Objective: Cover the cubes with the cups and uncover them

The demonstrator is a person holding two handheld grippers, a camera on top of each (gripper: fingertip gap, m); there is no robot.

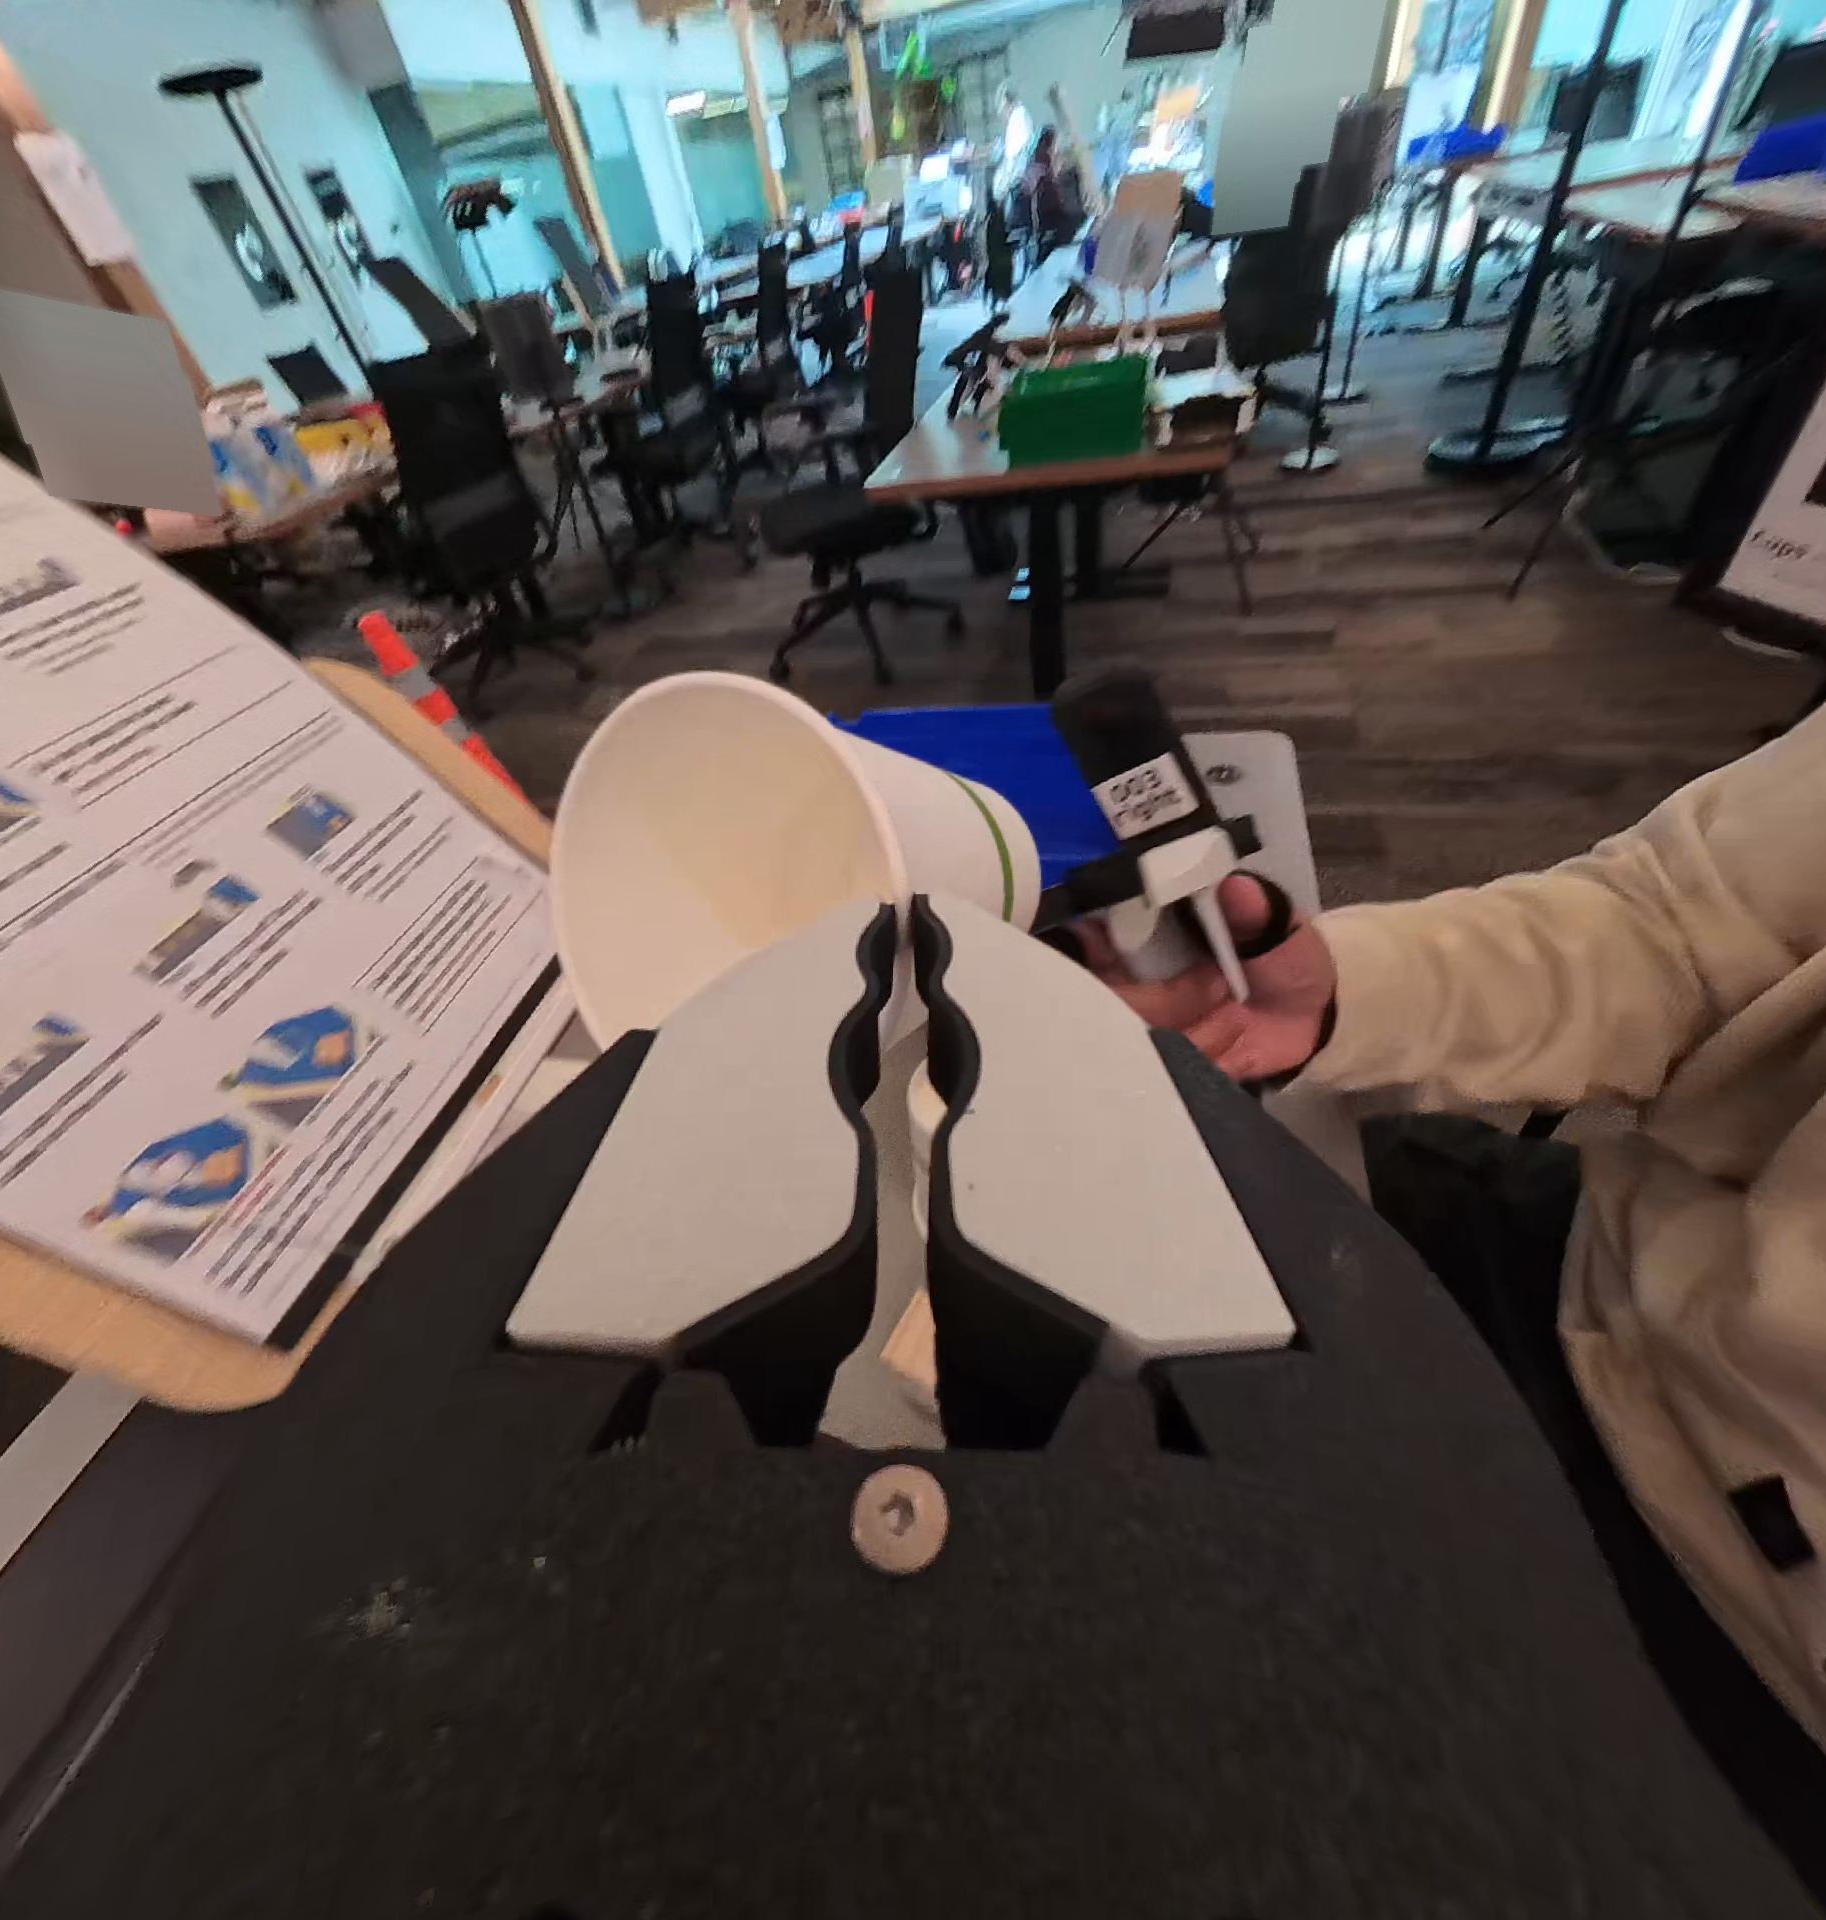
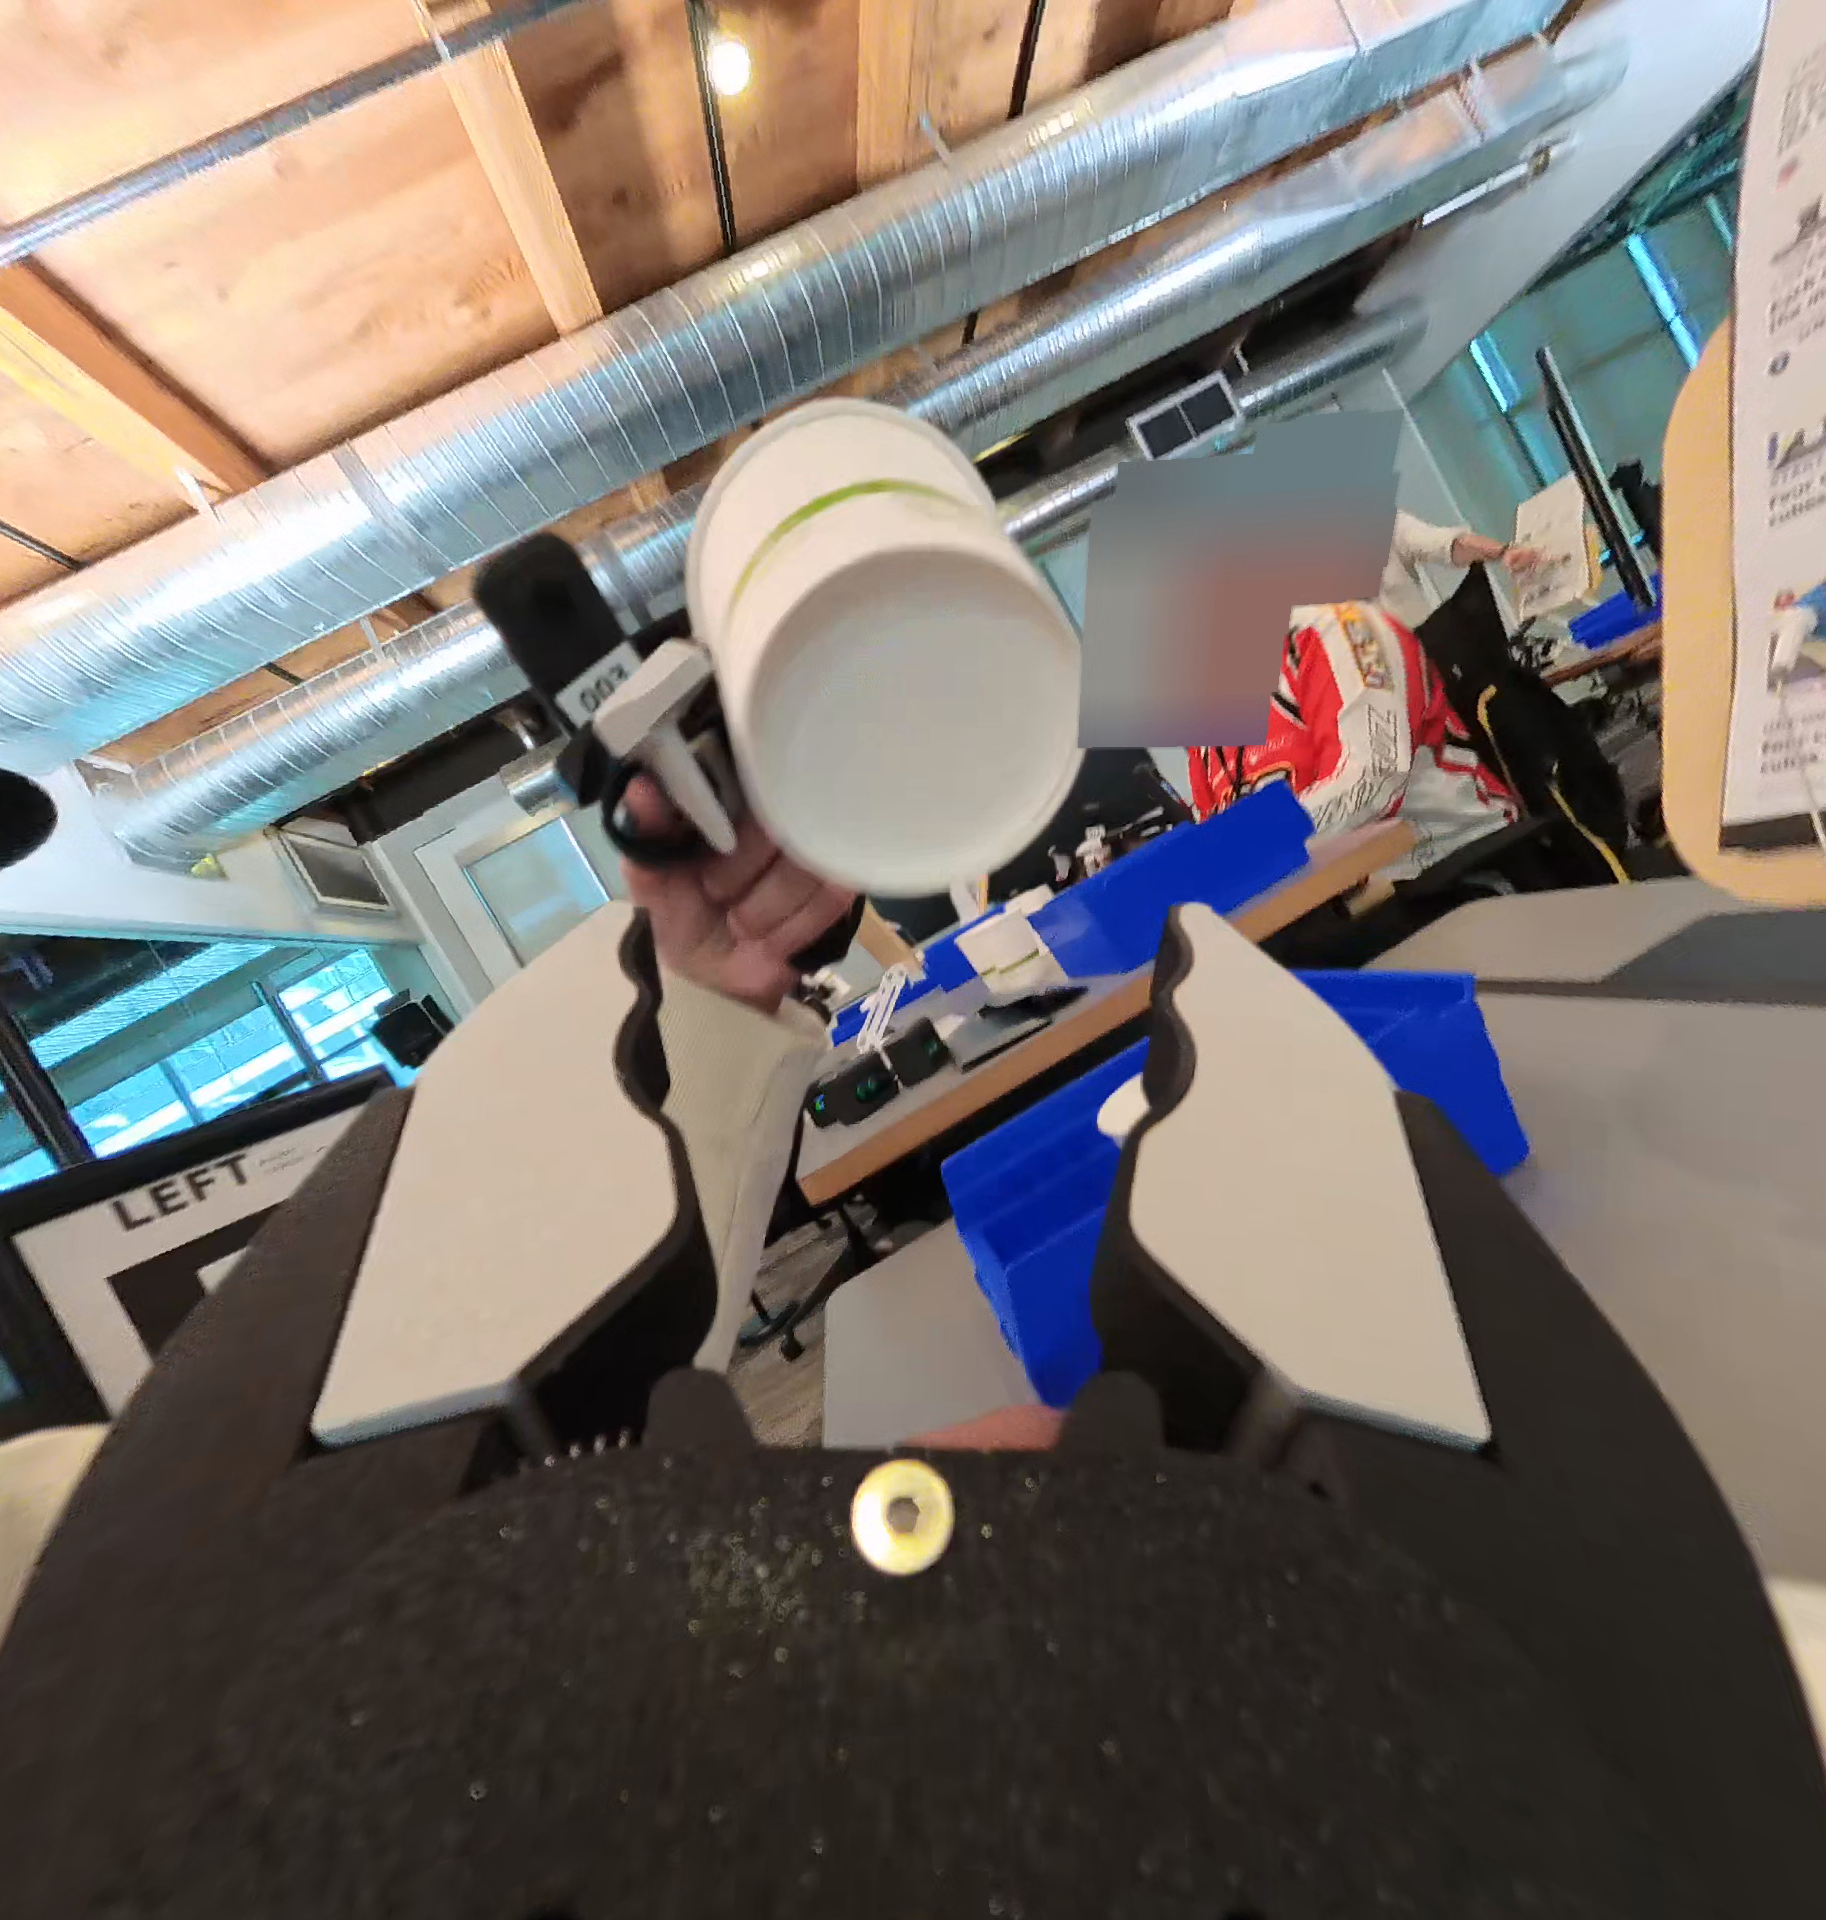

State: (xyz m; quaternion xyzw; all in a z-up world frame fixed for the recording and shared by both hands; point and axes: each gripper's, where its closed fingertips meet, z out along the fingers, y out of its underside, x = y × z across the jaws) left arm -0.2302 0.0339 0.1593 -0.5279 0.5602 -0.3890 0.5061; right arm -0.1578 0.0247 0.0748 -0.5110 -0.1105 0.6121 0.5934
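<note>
Left tool (image 1: pixel 904 914): clenched on the rim of a white paper cup with a thin green band (image 1: pixel 743 842), one tip inside the mouth and one outside.
Cup: held in the air and tilted on its side; in the left wrist view its open mouth faces the camera, in the right wrist view its round base (image 2: pixel 888 727) does.
Right tool (image 2: pixel 904 997): released, its jaws spread wide with nothing between them, pointing upward toward the cup and the ceiling ducts.
Blue plastic bin (image 2: pixel 1252 1174): rests on the grey table (image 2: pixel 1667 1122) just beyond the right tool's tips; in the left wrist view it shows behind the cup.
Person: a hand in a cream sleeve (image 1: pixel 1241 987) grips the other tool's handle beside the cup.
Printed instruction sheet (image 1: pixel 161 914): lies on a light wooden board at the left.
Cubes: not visible in either view.
</note>
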